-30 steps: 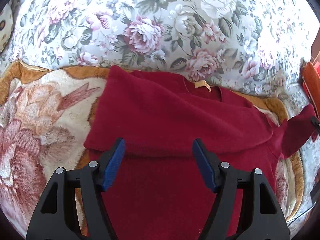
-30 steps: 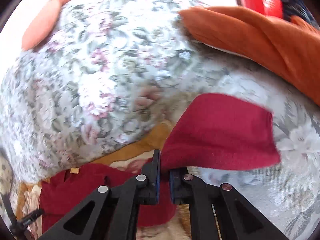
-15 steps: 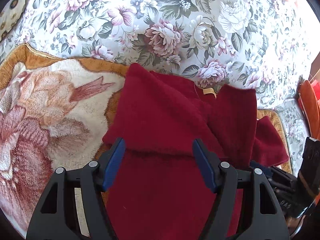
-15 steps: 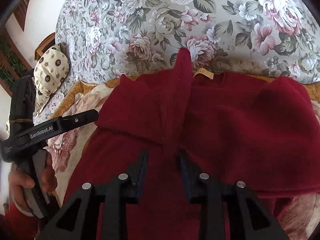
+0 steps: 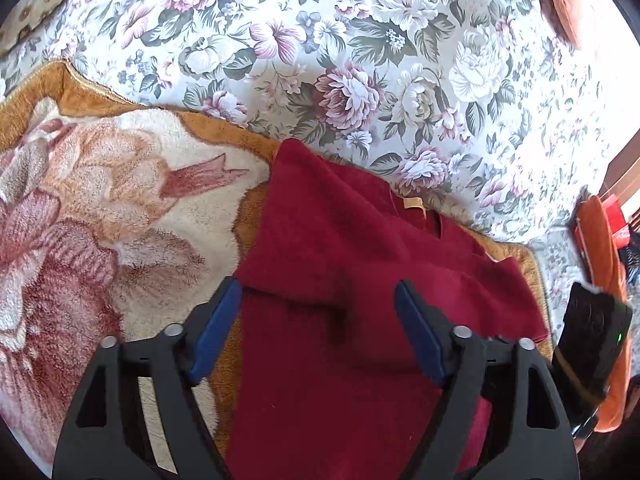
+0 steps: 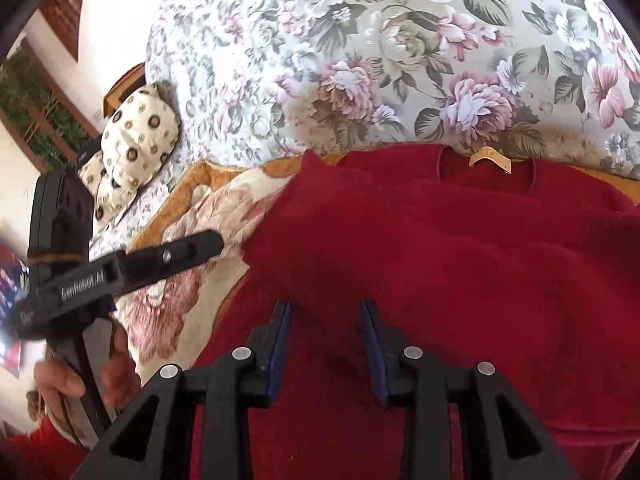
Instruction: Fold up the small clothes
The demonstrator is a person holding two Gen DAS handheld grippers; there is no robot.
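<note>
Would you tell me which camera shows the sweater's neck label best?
The right wrist view: the neck label faces the camera at the red sweater's open collar. In the left wrist view the label is smaller and partly tucked behind a fold.

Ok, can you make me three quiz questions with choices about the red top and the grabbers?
1. Where does the red top lie?
A) on the plush flower blanket
B) on a chair
C) in a basket

2. What colour is its neck label?
A) blue
B) tan
C) black

3. The right gripper's fingers are:
A) clamped on a sleeve
B) apart, holding nothing
C) out of sight

Answers: 1 A, the blanket shows beside and under it; 2 B, the collar tag is tan; 3 B, there is a bare gap between the fingers.
</note>
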